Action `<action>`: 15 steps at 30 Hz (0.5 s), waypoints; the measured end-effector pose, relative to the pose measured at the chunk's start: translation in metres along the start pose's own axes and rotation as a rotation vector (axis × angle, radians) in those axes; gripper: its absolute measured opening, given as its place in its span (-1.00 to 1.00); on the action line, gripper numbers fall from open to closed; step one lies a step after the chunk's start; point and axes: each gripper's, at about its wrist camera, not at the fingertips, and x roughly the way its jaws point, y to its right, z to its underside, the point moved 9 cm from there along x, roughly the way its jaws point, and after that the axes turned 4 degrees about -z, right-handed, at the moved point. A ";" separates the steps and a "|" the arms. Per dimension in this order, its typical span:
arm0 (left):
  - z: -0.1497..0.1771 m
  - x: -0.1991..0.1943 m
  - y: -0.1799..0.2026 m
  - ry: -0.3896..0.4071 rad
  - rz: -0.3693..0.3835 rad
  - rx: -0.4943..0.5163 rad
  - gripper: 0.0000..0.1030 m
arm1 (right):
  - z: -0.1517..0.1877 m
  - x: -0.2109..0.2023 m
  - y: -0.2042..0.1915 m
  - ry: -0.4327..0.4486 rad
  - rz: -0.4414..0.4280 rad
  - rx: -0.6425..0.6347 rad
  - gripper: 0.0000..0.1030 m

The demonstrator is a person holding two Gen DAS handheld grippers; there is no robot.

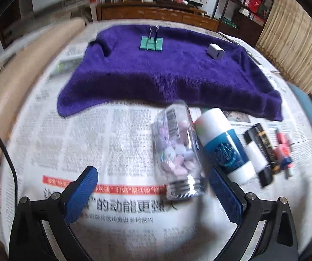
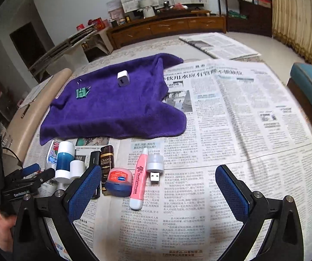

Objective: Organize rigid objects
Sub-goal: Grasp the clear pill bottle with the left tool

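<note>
Fingers of left gripper (image 1: 153, 192) spread wide, gripping nothing; clear jar (image 1: 178, 152) of pastel tablets lies on its side on newspaper (image 1: 69, 143) between them, nearer right finger, contact unclear through blur. White-and-blue bottle (image 1: 223, 143) lies just beside jar. Right gripper (image 2: 158, 189) likewise wide open, empty, hovering low over newspaper; pink pen (image 2: 139, 180), lip balm tin (image 2: 120, 181), USB light (image 2: 156, 167) lie ahead between fingers. Green binder clip (image 1: 151, 43) and white charger (image 1: 215, 51) sit apart on purple towel (image 1: 156, 78).
</note>
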 end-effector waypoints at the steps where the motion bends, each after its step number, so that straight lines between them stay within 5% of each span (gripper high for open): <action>1: -0.002 0.002 0.000 0.006 -0.023 0.005 0.99 | -0.001 -0.002 -0.003 0.005 0.001 -0.010 1.00; 8: -0.005 0.007 0.008 0.022 -0.079 0.001 0.96 | 0.005 -0.005 -0.003 -0.012 -0.021 0.004 1.00; 15: -0.009 0.002 0.012 0.067 -0.079 -0.010 0.39 | 0.007 -0.005 0.002 -0.026 -0.032 0.030 1.00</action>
